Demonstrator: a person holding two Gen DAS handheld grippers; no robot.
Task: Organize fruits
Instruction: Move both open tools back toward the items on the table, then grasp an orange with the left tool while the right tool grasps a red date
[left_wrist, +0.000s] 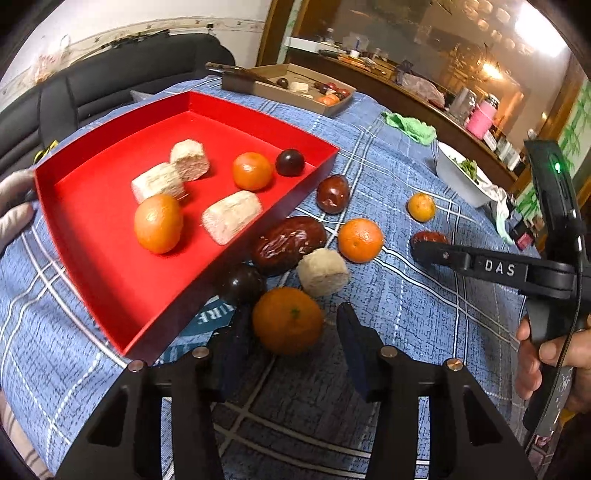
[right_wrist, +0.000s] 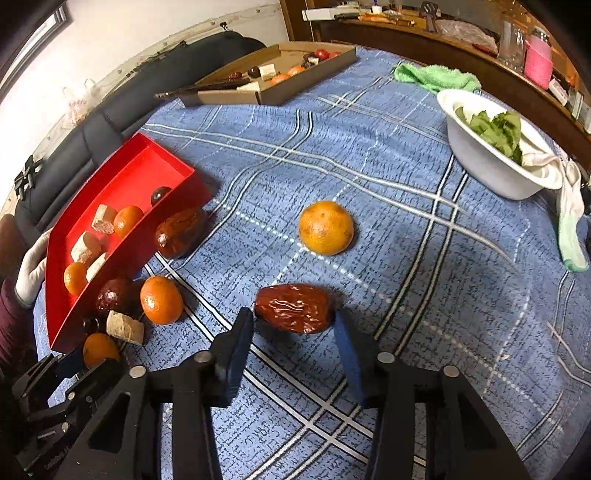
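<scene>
1. Left wrist view: the left hand-held gripper (left_wrist: 291, 325) straddles an orange (left_wrist: 288, 320) on the blue-checked tabletop (left_wrist: 424, 332), just beside the red tray (left_wrist: 147, 317); a gap shows at the right pad, so it is released.
2. Right wrist view: the right hand-held gripper (right_wrist: 293, 326) brackets a wrinkled red date (right_wrist: 294, 308) on the tabletop; whether its pads are pressing the date cannot be told.

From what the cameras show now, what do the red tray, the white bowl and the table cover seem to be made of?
Red tray: probably cardboard or thin plastic; flat matte walls, sharp folded corners.
White bowl: looks like plastic or glazed ceramic; smooth, slightly glossy rim. The pictures cannot settle which.
Table cover: woven cloth, matte blue with a plaid print; the weave texture shows.
</scene>
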